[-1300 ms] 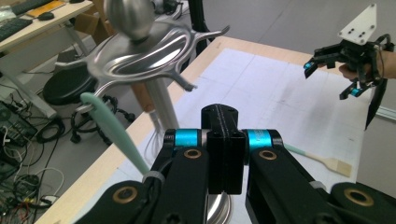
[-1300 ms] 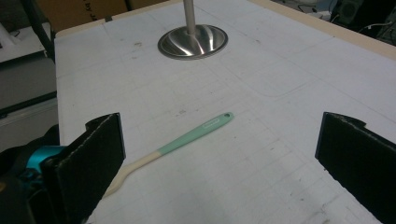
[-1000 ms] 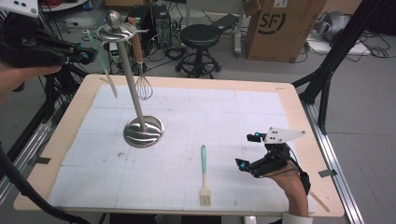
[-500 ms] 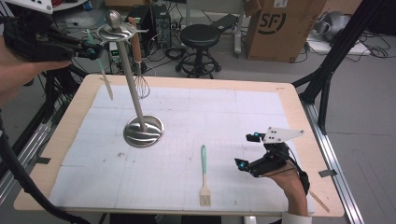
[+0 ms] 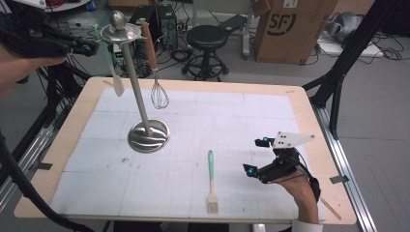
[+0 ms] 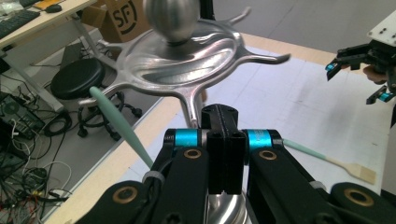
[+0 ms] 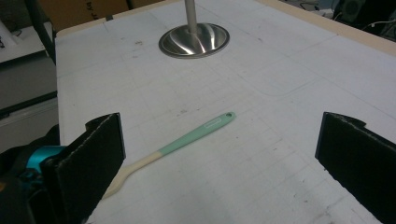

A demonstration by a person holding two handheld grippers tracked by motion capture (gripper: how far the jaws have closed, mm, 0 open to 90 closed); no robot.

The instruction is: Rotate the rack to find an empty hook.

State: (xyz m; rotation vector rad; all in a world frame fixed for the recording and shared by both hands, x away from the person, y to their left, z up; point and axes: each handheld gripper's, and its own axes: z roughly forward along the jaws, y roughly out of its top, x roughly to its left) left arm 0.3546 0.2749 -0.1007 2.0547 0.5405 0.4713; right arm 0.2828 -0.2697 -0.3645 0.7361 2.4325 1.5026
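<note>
**Q:** What has changed over the last second?

**A:** Very little. My left gripper (image 5: 88,48) has shifted only slightly and still hovers beside the crown of the steel rack (image 5: 138,99). My right gripper (image 5: 255,155) has not moved from the table's near right. The mint spatula (image 5: 115,72) hangs from a prong just as it did. The pastry brush (image 5: 211,181) lies where it lay.

**Q:** What does that mean for the work?

**A:** I judge the spatula to be hung, and the left hand to be pausing at the rack. The brush looks like the next item, and it is not yet gripped.

**Q:** How do the jaws stand?

**A:** In the left gripper view the left jaws are together, close under the rack's crown. I cannot tell whether they nip a prong. The right jaws are wide apart, with the brush lying on the mat ahead of them and clear of both.

**Q:** How does the brush look?

**A:** It is flat on the white mat, well apart from the rack's round base. It has a mint handle with a hanging hole at the far end. The pale wooden head points toward the near edge of the table (image 5: 302,113). A whisk (image 5: 158,94) hangs from another prong.
</note>
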